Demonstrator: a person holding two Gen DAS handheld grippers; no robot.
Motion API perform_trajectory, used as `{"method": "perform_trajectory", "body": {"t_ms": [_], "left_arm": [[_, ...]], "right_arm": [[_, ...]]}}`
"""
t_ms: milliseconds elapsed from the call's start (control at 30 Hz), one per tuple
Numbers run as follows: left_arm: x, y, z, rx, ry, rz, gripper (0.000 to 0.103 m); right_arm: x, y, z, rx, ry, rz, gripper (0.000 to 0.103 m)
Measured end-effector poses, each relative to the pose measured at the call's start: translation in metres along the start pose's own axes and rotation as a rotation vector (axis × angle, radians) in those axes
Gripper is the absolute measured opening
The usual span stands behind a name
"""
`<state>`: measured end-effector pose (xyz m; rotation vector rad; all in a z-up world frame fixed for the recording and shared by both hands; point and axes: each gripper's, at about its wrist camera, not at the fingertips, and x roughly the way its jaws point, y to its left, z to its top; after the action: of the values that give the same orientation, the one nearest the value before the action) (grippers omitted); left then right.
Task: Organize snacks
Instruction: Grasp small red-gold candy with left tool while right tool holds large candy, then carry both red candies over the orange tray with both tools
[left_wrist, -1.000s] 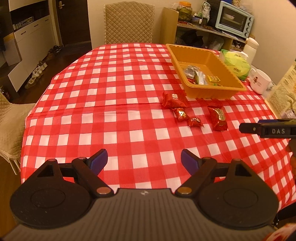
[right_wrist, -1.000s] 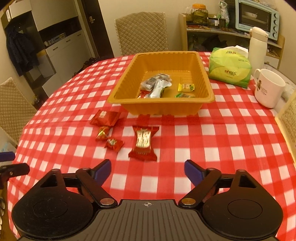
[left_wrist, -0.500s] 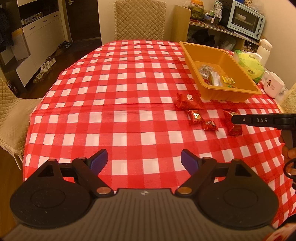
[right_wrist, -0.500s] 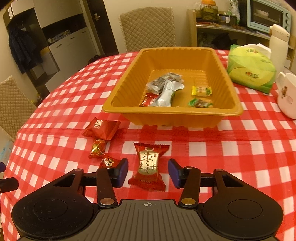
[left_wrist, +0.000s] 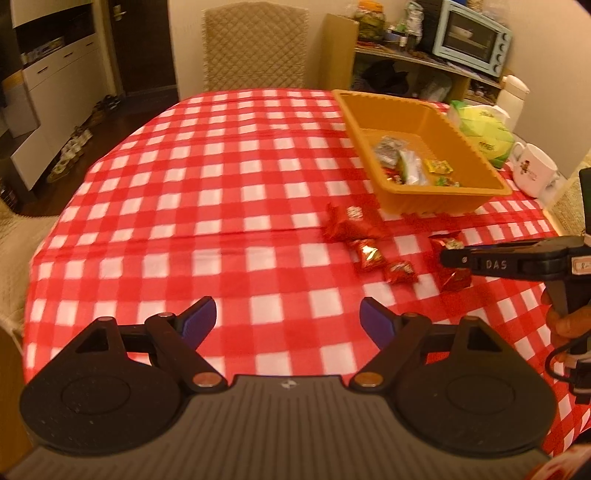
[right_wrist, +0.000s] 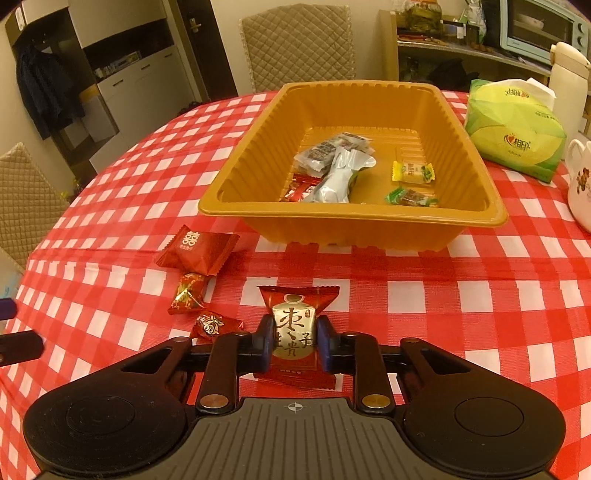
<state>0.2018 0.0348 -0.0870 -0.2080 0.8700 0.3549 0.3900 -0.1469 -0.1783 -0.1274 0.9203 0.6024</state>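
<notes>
My right gripper (right_wrist: 294, 341) is shut on a red and gold snack packet (right_wrist: 295, 325) that rests on the checked cloth, just in front of the orange tray (right_wrist: 351, 218). The tray holds several wrapped snacks. A larger red packet (right_wrist: 195, 249) and two small red candies (right_wrist: 188, 295) (right_wrist: 214, 325) lie to the left of the held packet. My left gripper (left_wrist: 288, 319) is open and empty above the cloth, well short of the snacks (left_wrist: 365, 254). In the left wrist view the right gripper (left_wrist: 452, 256) covers part of the packet (left_wrist: 448, 245).
A green tissue pack (right_wrist: 513, 129) and a white mug (right_wrist: 580, 184) stand right of the tray. A white flask (right_wrist: 569, 77) stands behind them. Quilted chairs (right_wrist: 295, 48) stand at the far and left sides of the round table (left_wrist: 184, 192).
My right gripper moved forward and down over the red and gold packet and closed on it. My left gripper stayed open and turned a little to the left.
</notes>
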Motion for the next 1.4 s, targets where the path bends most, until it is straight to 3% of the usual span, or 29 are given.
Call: {"method": "perform_trajectory", "body": {"t_ms": [167, 467, 833, 1000, 1400], "left_arm": [[0.019, -0.014, 0.012, 0.026, 0.005, -0.062, 0.075], [0.059, -0.038, 0.031, 0.053, 0.021, -0.141, 0.054], [0.101, -0.053, 0.047, 0.044, 0.052, -0.140, 0.038], [0.110, -0.058, 0.047, 0.068, 0.074, -0.135, 0.026], [0.120, -0.057, 0.043, 0.089, 0.108, -0.115, 0.020]], "right_arm": [[-0.010, -0.008, -0.001, 0.021, -0.022, -0.006, 0.022], [-0.036, -0.037, -0.004, 0.122, -0.056, -0.037, 0.022], [-0.059, -0.069, -0.007, 0.208, -0.092, -0.083, 0.022], [-0.062, -0.073, -0.008, 0.219, -0.094, -0.086, 0.022], [-0.064, -0.070, -0.005, 0.207, -0.097, -0.077, 0.022]]}}
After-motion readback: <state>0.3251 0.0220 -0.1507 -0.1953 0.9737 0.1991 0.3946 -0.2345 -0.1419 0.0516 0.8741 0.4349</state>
